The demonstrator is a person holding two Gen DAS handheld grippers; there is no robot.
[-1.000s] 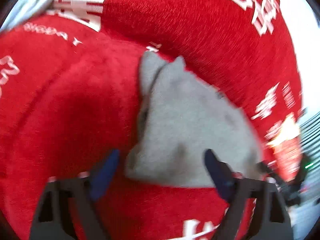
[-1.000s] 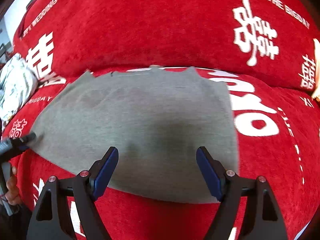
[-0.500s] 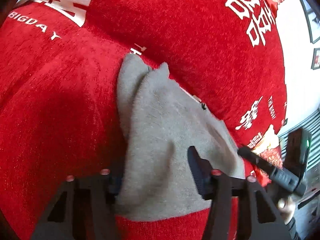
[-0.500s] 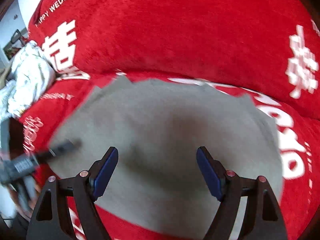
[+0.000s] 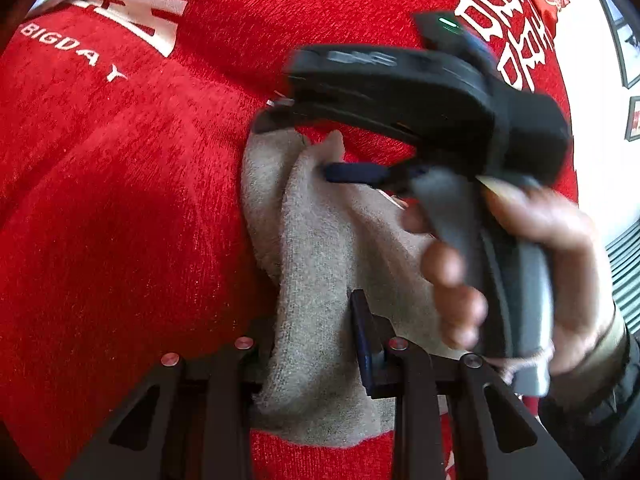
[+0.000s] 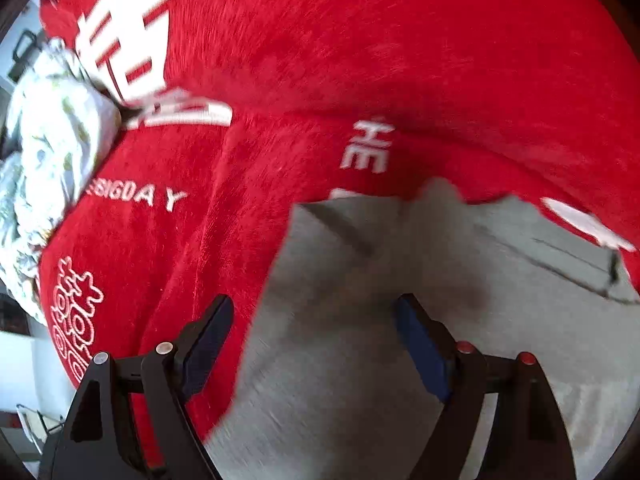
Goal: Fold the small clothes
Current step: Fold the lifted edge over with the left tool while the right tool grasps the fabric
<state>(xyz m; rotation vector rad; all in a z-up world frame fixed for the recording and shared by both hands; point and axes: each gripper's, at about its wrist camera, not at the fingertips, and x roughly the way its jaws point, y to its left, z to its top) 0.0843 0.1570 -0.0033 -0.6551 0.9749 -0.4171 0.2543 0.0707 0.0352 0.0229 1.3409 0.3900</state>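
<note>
A small grey garment (image 5: 320, 248) lies on a red sofa cover (image 5: 120, 200). My left gripper (image 5: 316, 344) is shut on its near edge, with cloth bunched between the fingers. The right gripper, held in a hand, shows in the left wrist view (image 5: 300, 148) above the garment's far edge, fingers apart. In the right wrist view the garment (image 6: 400, 360) fills the lower right. My right gripper (image 6: 312, 344) is open over its left edge, one finger above cloth, the other above red cover.
The red cover (image 6: 360, 60) carries white lettering and rises into a backrest behind. A crumpled white floral cloth (image 6: 52, 152) lies at the left end of the sofa. A white wall (image 5: 600, 80) stands to the right.
My left gripper has closed on the garment's near edge. My right gripper has swung left across the garment toward its far left edge and now appears large in the left wrist view.
</note>
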